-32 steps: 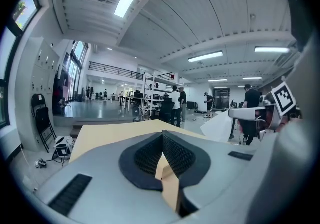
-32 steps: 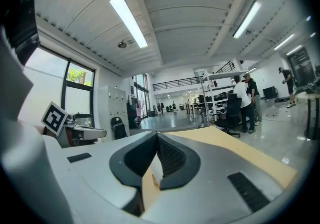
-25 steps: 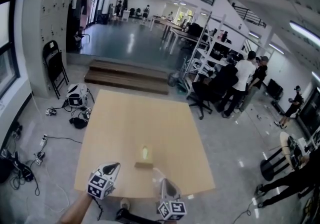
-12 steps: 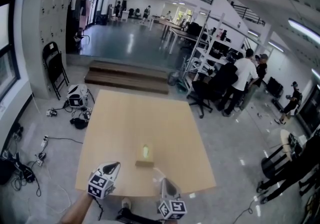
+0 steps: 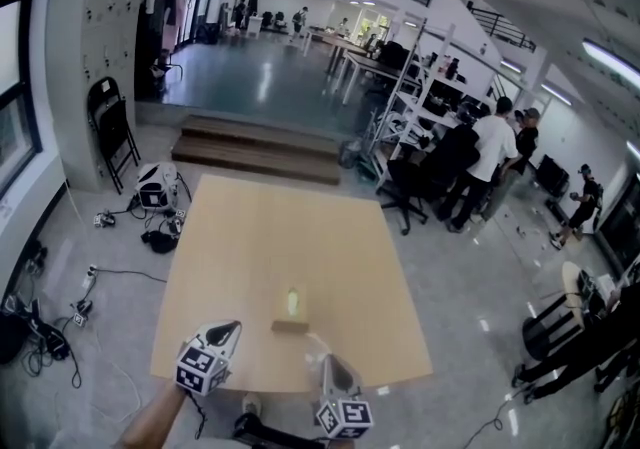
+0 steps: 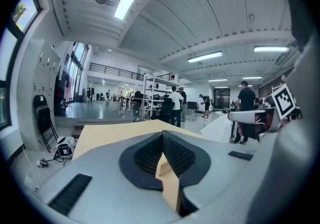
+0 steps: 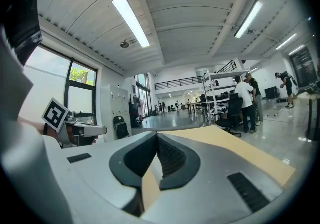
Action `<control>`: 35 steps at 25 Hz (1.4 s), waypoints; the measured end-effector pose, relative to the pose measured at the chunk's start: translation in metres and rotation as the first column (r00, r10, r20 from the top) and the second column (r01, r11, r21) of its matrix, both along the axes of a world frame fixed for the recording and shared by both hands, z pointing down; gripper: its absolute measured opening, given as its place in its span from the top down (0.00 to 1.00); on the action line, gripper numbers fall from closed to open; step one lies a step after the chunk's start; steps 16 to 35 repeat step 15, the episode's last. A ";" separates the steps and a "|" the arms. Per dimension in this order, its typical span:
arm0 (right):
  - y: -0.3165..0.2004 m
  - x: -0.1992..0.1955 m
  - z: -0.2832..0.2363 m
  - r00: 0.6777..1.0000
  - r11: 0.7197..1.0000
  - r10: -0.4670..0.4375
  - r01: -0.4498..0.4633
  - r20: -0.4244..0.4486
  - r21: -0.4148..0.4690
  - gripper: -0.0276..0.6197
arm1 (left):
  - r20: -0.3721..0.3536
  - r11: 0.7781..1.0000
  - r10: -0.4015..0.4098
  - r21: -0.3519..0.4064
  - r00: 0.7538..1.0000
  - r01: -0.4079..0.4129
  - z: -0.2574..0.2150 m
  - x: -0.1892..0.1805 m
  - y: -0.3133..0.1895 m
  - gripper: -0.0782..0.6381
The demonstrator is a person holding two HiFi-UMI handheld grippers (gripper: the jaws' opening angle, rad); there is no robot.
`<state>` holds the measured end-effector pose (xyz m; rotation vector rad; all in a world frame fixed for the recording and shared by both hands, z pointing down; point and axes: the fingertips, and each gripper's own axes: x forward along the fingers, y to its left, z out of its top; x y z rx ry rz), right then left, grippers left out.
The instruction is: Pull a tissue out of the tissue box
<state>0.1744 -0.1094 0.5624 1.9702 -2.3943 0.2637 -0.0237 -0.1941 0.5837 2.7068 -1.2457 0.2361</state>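
A low brown tissue box (image 5: 288,328) sits on the light wooden table (image 5: 270,237) near its front edge, with a pale tissue (image 5: 291,305) standing up from its slot. My right gripper (image 5: 325,361) (image 7: 157,135) is just right of and nearer than the box, with its jaws closed. A thin white tissue sheet (image 6: 220,127) (image 5: 311,342) hangs from its tip, so it looks shut on that sheet. My left gripper (image 5: 233,330) (image 6: 162,134) hovers left of the box, pads together and holding nothing.
Steps (image 5: 255,152), a folding chair (image 5: 108,127) and cables with gear (image 5: 155,199) lie on the floor beyond and left of the table. Several people (image 5: 485,162) stand by shelving at the right, well away from it.
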 end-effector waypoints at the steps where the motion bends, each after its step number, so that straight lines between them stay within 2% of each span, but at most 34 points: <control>1: 0.000 0.000 0.000 1.000 1.000 -0.003 0.003 -0.001 0.000 0.95 | 0.001 1.000 0.000 -0.001 1.000 0.000 0.001 0.000 0.000 0.88; 35: 0.000 0.004 0.002 1.000 1.000 -0.011 0.011 0.000 0.002 0.95 | 0.011 1.000 0.005 -0.005 1.000 -0.005 0.002 0.007 0.003 0.88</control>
